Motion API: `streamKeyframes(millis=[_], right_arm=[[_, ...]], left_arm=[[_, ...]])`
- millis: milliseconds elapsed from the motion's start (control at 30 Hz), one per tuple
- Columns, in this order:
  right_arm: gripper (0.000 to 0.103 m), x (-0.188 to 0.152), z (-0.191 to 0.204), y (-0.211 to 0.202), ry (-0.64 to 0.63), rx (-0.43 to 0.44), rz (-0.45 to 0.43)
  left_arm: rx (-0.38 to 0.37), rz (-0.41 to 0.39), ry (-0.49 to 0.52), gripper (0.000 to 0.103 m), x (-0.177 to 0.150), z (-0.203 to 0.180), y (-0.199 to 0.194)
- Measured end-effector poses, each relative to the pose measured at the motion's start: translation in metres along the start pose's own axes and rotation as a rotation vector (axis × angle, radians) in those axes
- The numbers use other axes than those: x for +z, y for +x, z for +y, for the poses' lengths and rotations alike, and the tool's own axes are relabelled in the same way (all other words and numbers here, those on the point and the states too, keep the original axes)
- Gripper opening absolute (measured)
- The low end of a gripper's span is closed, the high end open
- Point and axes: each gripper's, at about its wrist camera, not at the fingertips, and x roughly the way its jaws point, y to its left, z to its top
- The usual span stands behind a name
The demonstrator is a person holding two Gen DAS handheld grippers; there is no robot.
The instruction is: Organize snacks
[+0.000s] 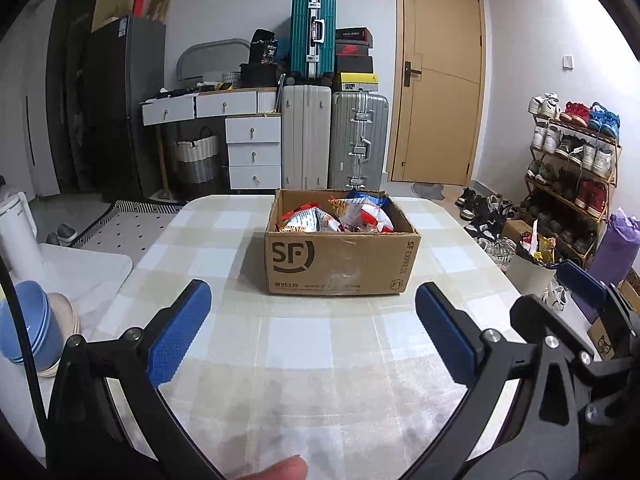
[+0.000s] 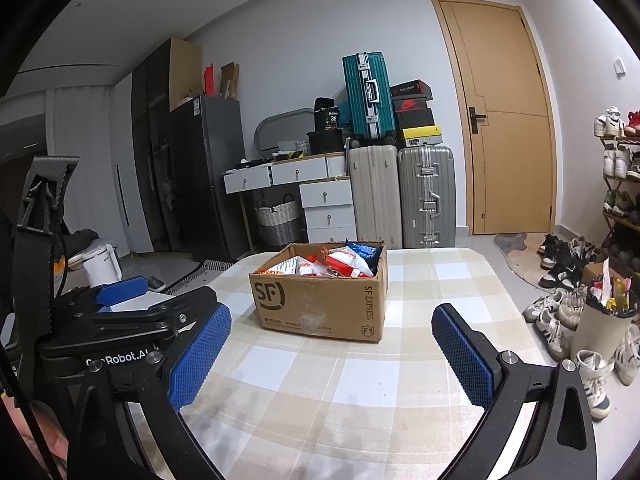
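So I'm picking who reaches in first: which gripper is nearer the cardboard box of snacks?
Hard to call; roughly equal. The left gripper faces the cardboard box head-on, jaws open. The right gripper sits off its right corner, jaws open. Neither touches it.

Snack packets (image 1: pixel 336 216) lie in a box (image 1: pixel 340 260) on the table (image 1: pixel 320 360), suitcases (image 1: pixel 334 140) behind.

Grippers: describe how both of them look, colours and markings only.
The left gripper and the right gripper match: black curved frames with silver screws, and flat blue fingers with a knurled grid texture. White lettering ending in "Robot.AI" marks the left gripper's body in the right wrist view.
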Motion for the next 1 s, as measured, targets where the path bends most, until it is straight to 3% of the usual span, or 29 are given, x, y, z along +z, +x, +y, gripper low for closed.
streamKeyframes(millis=[1000], right_arm=[[0.102,0.0007,0.0010,-0.0031,0.005,0.003,-0.005]], left_arm=[[0.023,-0.032,0.028,0.102,-0.0059,-0.0069,-0.0021]])
